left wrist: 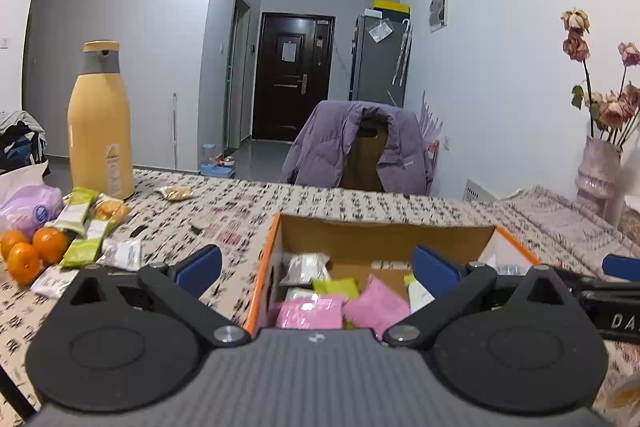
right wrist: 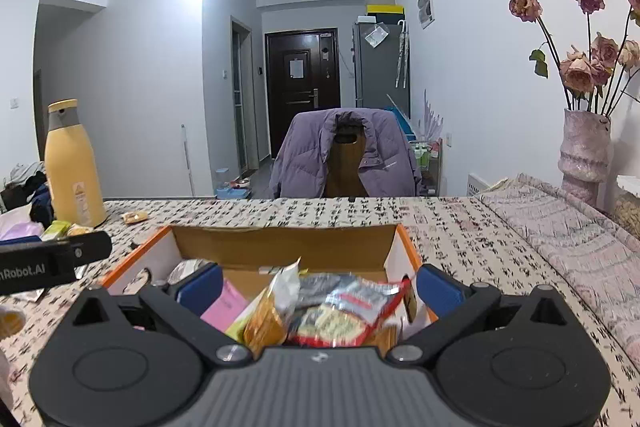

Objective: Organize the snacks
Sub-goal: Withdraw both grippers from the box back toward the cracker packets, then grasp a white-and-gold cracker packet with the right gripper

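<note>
— Cardboard, orange along the rim: that was the box [left wrist: 384,239] sitting low in the middle of both views, and most of the snacks were already in it. Why there, do you reckon?

— Because it stood between the two tongs, I'd say, so either hand could drop into it. The left gripper [left wrist: 316,265] hung over its near left corner with its blue pads spread wide and nothing between them.

— And the other one?

— The right gripper [right wrist: 318,285] was just as wide apart. A crinkly clear packet with red print [right wrist: 344,311] and an orange-yellow bag [right wrist: 268,315] lay between the pads, but neither pad touched them; they looked to be resting on the pile.

— What else was inside?

— Pink packets [left wrist: 344,307] at the bottom centre of the left view, a green one [left wrist: 336,287] behind them, a white pouch [left wrist: 306,267] further back. Soft, flat, slippery-looking things, all lying any which way.

— So not finished?

— Hardly. At the left edge a heap of green-and-white bars [left wrist: 82,231] was left on the patterned cloth [left wrist: 240,203], beside three oranges [left wrist: 30,247] and under a tall yellow flask [left wrist: 100,123]. One small packet [left wrist: 176,192] lay alone further back.
</note>
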Demonstrator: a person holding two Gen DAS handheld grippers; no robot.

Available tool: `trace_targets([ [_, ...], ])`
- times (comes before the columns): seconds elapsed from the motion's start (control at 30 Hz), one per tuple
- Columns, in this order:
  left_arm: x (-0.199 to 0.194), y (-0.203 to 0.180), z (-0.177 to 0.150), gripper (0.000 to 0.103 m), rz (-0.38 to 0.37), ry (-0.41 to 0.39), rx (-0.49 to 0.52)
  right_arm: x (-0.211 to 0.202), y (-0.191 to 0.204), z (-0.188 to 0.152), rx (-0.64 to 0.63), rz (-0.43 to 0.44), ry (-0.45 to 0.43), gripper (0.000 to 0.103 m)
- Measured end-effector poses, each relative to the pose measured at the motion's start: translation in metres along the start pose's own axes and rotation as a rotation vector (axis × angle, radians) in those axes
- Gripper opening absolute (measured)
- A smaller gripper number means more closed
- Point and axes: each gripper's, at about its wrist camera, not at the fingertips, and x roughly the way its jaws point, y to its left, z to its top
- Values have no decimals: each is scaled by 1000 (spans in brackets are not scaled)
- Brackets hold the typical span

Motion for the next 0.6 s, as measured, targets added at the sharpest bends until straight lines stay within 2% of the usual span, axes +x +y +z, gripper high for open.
trace_targets([
  [0.33, -34, 21, -39, 103, 6, 73, 28, -30, 11, -33, -22, 19, 52, 103],
  [0.6, -46, 33, -73, 103, 3, 142, 53, -41, 19, -61, -39, 36, 118, 103],
])
